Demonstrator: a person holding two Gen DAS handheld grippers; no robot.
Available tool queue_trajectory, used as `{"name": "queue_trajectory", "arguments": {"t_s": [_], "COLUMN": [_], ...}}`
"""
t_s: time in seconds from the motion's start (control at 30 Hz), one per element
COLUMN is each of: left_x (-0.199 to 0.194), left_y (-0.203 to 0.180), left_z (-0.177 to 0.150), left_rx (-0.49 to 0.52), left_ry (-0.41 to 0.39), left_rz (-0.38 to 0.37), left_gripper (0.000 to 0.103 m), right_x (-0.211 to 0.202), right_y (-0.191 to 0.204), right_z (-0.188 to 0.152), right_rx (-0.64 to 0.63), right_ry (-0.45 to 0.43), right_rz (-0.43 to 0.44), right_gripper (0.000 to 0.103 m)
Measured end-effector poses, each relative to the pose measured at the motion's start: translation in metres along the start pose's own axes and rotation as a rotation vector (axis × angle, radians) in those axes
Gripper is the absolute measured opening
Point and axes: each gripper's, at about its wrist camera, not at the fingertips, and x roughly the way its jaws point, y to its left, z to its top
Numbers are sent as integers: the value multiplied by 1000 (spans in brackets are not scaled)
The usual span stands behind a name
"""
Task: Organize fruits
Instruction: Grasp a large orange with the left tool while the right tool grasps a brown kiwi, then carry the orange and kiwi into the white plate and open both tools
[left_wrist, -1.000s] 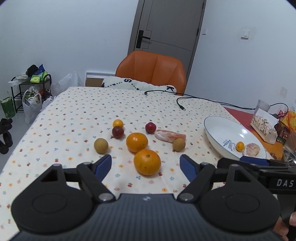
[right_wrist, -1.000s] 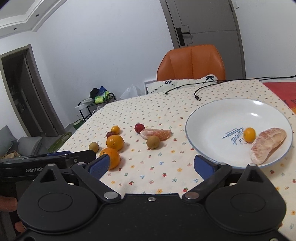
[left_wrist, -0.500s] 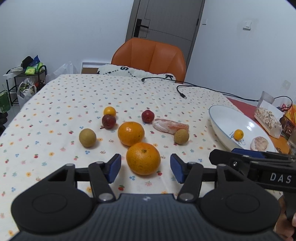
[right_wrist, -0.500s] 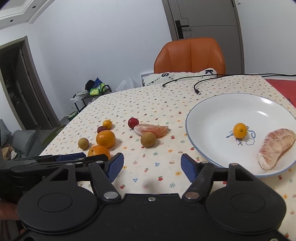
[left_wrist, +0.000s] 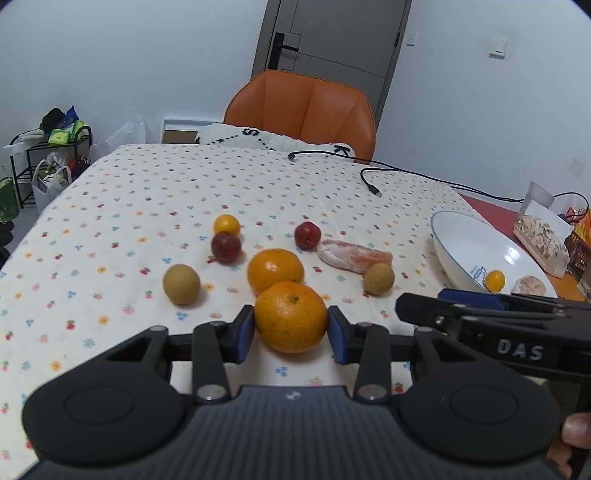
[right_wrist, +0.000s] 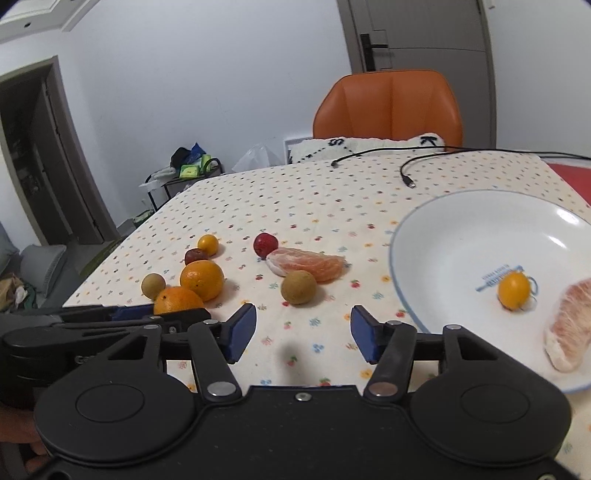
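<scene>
Between left gripper fingers: orange; right gripper gapes | plate

Black gripper bodies, blue-padded fingers, silver screws.

Near orange resting on the worktop, second orange touching behind it, two brown longans flanking, peeled pomelo segment, two red fruits, white plate holding kumquat and pomelo piece

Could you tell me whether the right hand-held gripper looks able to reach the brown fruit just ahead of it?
Probably yes: the right hand-held gripper is open and empty, and only bare tablecloth lies between it and the brown fruit.
</scene>
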Motion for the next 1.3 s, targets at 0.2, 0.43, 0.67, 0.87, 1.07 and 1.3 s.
{"name": "queue_trajectory", "arguments": {"t_s": [0.2, 0.43, 0.67, 0.87, 1.07, 1.3], "left_x": [-7, -10, -11, -15, -22, -26], "left_y": [11, 23, 29, 25, 10, -10], "left_z": [8, 14, 17, 20, 22, 22], "left_rx": [-11, -22, -27, -21, -4, 11], "left_ry": [-16, -32, -37, -51, -71, -80], "left_rz": [15, 26, 29, 22, -1, -30], "left_gripper": [40, 40, 40, 40, 40, 40], "right_x": [16, 36, 44, 27, 1, -24], "right_y": [8, 19, 20, 19, 13, -6], "right_z": [7, 11, 14, 18, 21, 20], "right_rx": [-19, -55, -65, -52, -36, -10], "right_ry": [5, 20, 31, 0, -41, -75], "right_rz": [-18, -83, -111, -88, -90, -123], "right_gripper": [52, 45, 25, 25, 25, 25]}}
